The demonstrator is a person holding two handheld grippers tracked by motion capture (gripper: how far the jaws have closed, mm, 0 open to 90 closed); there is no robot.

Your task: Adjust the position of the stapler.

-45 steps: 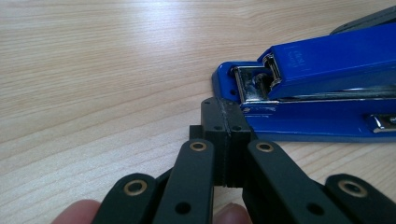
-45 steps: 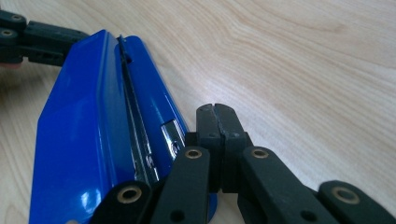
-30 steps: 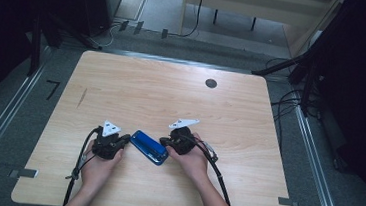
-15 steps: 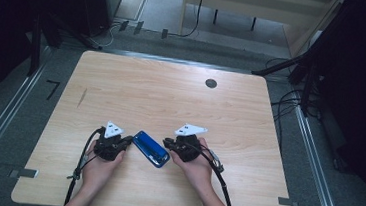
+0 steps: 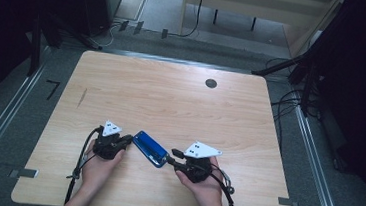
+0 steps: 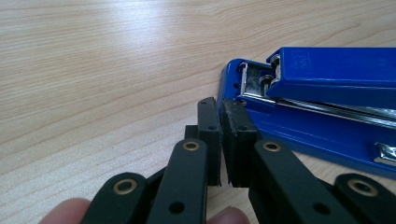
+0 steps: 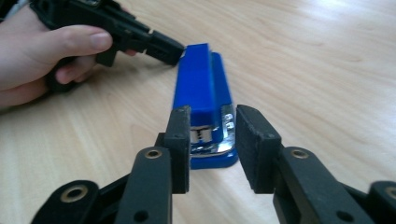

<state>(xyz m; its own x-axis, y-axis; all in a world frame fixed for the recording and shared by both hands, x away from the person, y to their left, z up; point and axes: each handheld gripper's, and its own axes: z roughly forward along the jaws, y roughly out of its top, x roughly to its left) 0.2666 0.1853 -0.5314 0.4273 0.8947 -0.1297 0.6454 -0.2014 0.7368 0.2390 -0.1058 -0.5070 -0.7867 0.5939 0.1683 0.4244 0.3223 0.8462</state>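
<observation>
A blue metal-and-plastic stapler (image 5: 150,149) lies on the pale wooden counter (image 5: 171,102). The left hand-held gripper (image 6: 223,140), clenched empty, touches its hinge end; the right hand-held gripper (image 7: 212,140), released, straddles its front. The stapler looks stiff, smooth and fairly heavy, best gripped across its narrow sides.

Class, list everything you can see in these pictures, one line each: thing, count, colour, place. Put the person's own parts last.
Stapler: one, blue with metal parts, lying on the near middle of the table between the two grippers.
Table: one, light wood, rounded corners, centre of the high view.
Cable hole cover: one, dark and round, far right part of the tabletop.
Floor cables: several, black, right of the table.
Left gripper: one, black, jaws nearly together beside the stapler's hinged end.
Right gripper: one, black, jaws open on either side of the stapler's front end.
Hands: two, holding the grippers at the table's near edge.
</observation>
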